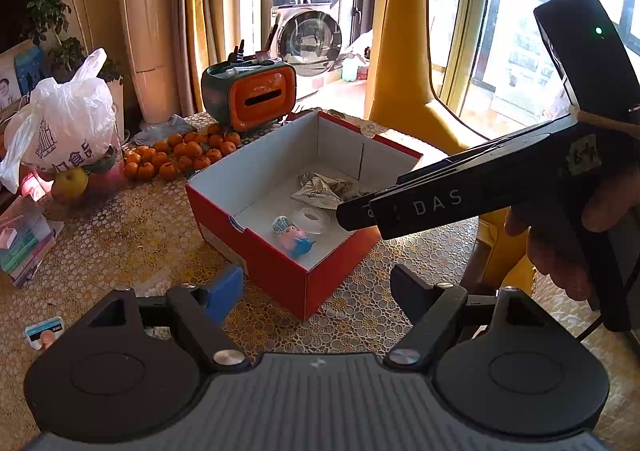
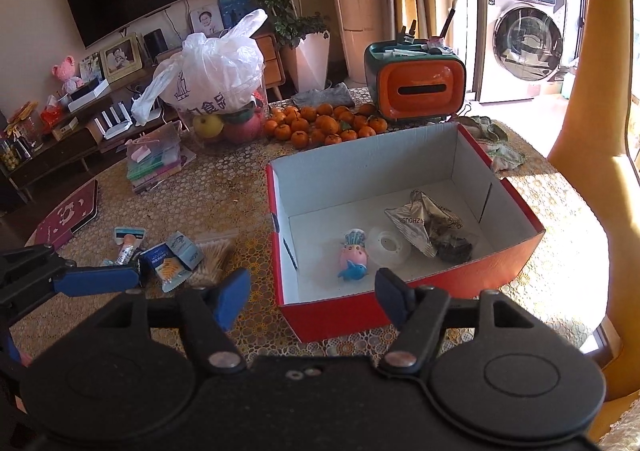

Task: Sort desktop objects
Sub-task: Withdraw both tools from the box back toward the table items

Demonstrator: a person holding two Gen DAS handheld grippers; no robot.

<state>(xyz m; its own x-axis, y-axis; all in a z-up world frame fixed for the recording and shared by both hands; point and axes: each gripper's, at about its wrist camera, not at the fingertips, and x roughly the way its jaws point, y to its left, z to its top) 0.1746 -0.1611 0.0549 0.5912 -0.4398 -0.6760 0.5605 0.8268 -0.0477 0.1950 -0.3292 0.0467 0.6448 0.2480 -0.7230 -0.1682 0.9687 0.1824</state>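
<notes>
Tangerines [image 2: 324, 123] and orange organizer [image 2: 416, 89] crowd behind red box [image 2: 516, 247].

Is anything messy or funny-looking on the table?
Yes. Small packets and a bag of cotton swabs lie jumbled left of the red box, overlapping instead of sorted. Inside the box, a crumpled silver wrapper looks like rubbish.

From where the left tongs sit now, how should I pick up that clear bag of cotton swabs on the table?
Take the bag of cotton swabs from above, across its narrow width near the end closest to the red box. It lies flat on the table, and the blue packet crowds its other side. The left tongs look open beside it.
</notes>
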